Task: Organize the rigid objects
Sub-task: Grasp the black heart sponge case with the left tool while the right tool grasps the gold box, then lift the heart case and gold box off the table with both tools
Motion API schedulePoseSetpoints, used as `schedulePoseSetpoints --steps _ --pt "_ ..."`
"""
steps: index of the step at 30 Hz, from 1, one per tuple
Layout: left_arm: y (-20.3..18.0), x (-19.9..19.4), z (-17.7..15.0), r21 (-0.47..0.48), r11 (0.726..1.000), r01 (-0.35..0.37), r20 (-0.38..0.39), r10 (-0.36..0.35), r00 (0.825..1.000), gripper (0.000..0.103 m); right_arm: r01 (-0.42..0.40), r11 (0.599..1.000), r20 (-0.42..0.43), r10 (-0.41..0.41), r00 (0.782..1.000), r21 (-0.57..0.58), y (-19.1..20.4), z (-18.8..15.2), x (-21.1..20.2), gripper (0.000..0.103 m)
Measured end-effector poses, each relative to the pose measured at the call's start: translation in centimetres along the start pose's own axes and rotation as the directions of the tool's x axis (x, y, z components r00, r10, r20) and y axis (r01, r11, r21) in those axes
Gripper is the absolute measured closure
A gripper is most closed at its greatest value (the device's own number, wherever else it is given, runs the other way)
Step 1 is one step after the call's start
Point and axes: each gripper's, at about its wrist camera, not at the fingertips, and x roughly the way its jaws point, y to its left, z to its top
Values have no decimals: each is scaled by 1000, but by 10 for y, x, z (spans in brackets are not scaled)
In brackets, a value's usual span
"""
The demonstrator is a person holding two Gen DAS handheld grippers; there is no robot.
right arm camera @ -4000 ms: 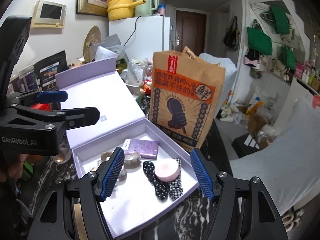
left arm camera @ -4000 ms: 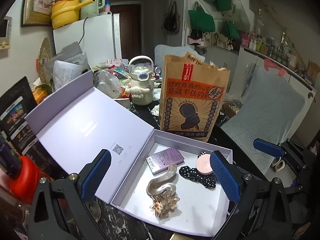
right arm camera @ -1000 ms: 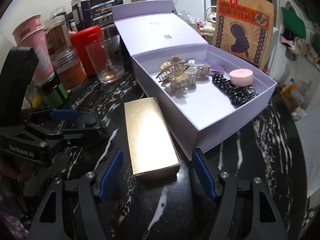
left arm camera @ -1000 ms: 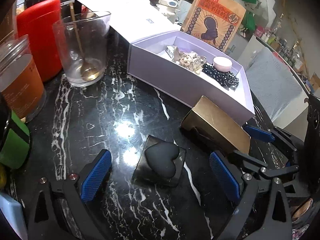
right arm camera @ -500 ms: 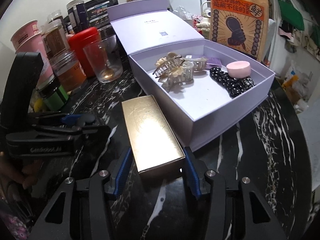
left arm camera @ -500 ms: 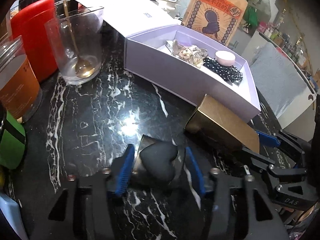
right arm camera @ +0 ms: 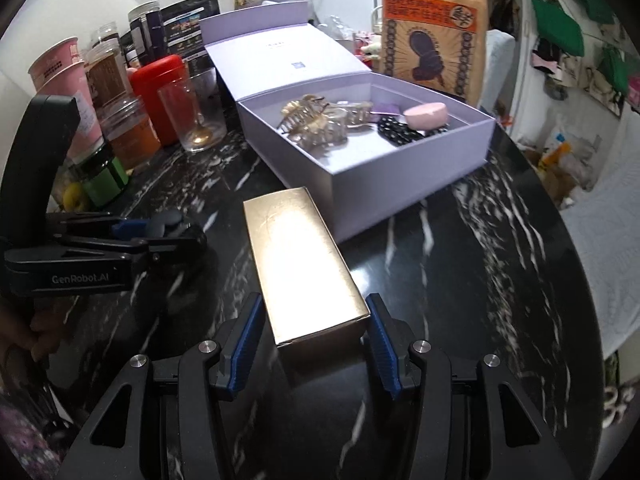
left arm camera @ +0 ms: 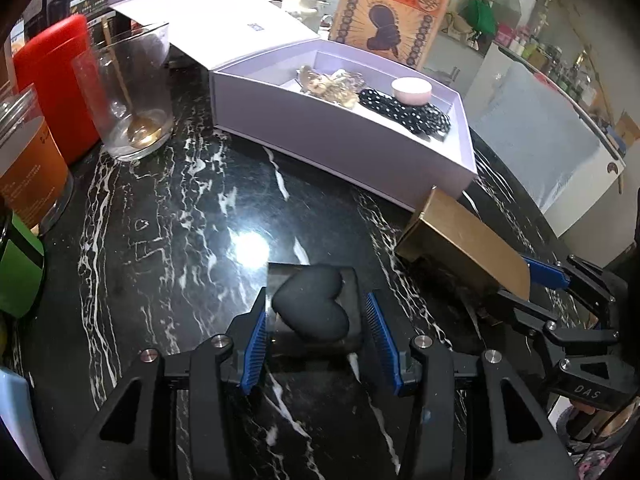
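A black square case with a heart on its lid sits low over the black marble table, and my left gripper is shut on its two sides. The long gold box lies lengthwise toward the open lilac box; my right gripper is shut on its near end. In the left wrist view the gold box is at the right with the right gripper behind it. The left gripper shows at the left of the right wrist view.
Hair claws, a black dotted hair tie and a pink round case lie in the lilac box. A glass with a spoon, a red canister and jars line the left. A paper bag stands behind.
Both grippers went from open to shut, the left on the black heart case and the right on the gold box. Both hands have moved a little nearer the lilac box.
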Motion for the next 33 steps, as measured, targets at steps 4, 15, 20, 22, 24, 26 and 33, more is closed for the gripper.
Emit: schedulePoseSetpoints --steps 4,15,20,22,24,26,33 --pt "-11 -3 -6 22 1000 11 -6 -11 1000 56 16 1000 6 -16 1000 13 -3 -11 -10 52" --pt "-7 -1 -3 -37 999 32 14 -31 999 56 48 999 7 -48 999 0 2 -22 -18 44" --pt "-12 4 3 -1 1000 -10 8 10 1000 55 58 998 10 -58 998 -22 5 -16 -10 32" --pt "-11 4 4 5 1000 -16 10 16 1000 54 55 998 9 -55 998 -34 7 -12 -5 30" --pt "-10 6 6 7 1000 -15 12 15 1000 54 48 998 4 -48 999 -49 8 -9 -1 30" --pt "-10 7 8 11 1000 -17 13 17 1000 54 44 997 -1 -44 999 -56 10 -6 3 30" --pt "-12 8 10 48 998 -44 3 44 999 54 15 999 -32 -17 999 -48 9 -2 16 30"
